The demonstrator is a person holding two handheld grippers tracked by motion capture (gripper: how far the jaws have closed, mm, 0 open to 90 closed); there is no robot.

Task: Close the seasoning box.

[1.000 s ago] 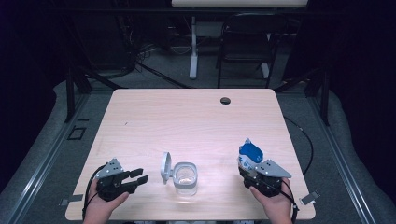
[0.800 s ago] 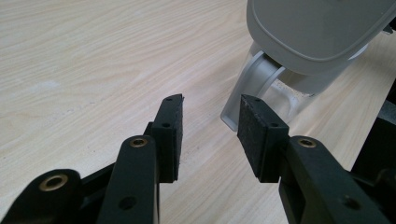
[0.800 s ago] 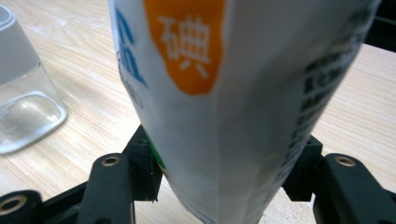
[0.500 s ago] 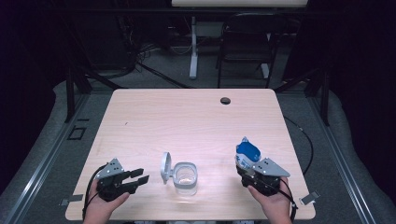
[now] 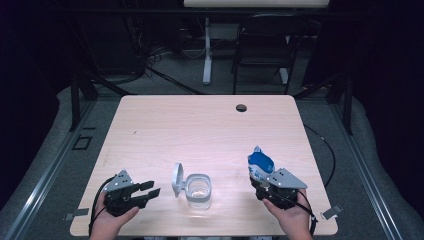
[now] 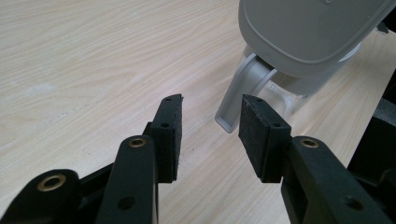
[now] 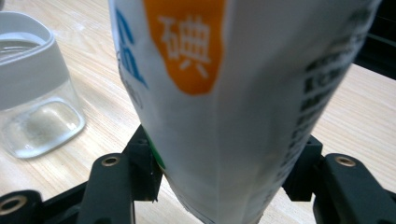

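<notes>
The table (image 5: 200, 130) is pale wood with fine grain. The jar (image 5: 199, 190) is clear with a light grey collar and a light grey lid (image 6: 308, 32). The bag (image 7: 233, 93) is white with blue and orange patches, white and black print. The pads (image 6: 169, 135) are black.

Each claw, left (image 5: 150, 189) and right (image 5: 260, 181), is matte black, topped by a grey three-cornered plate, with a thin black cable looping from its rear. Seen close, the jaws are chunky black links joined by brass-ringed rivets, ending in flat, rough-textured black pads (image 6: 169, 133). The forearms are bare, without sleeves.
</notes>
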